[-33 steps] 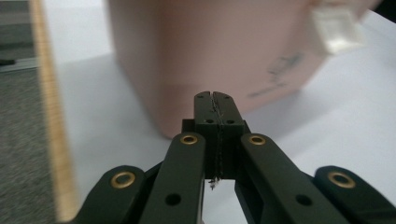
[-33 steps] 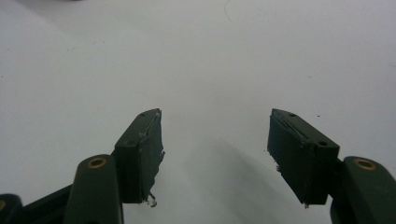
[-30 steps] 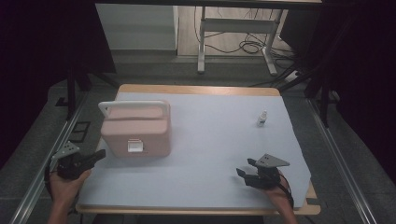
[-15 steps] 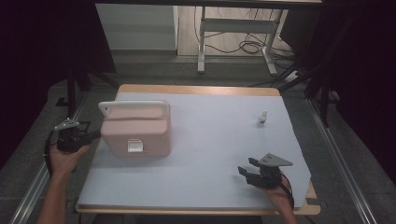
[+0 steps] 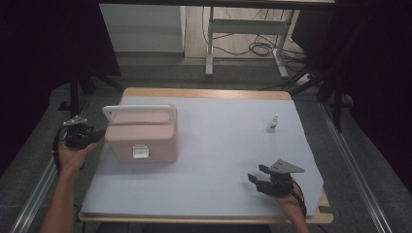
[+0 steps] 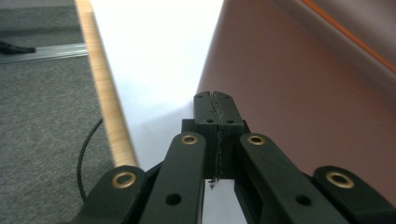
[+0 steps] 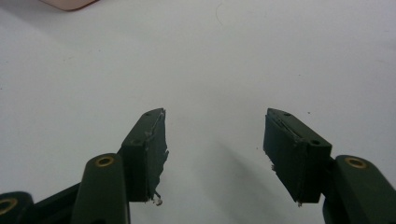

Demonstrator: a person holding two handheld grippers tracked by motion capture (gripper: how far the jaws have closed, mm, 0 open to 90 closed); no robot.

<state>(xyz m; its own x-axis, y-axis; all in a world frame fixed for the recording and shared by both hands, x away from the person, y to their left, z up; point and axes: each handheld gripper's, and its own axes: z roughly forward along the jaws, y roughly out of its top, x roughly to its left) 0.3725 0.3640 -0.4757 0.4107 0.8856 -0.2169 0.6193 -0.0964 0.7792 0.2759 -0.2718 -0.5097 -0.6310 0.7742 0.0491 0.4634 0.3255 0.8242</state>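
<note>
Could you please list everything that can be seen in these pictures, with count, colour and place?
carry box: one, pink with a white handle and a white front latch, on the left part of the table.
small bottle: one, white, standing alone on the right part of the table, toward the far side.
table cover: one, white, spread over the table.
table: one, light wood edge showing around the cover.
desk frame: one, white, on the floor beyond the table, with dark cables beside it.
left tool: one, black, jaws shut, tips close by the box's left side.
right tool: one, black with a grey plate, jaws open and empty, near the table's front right.
</note>
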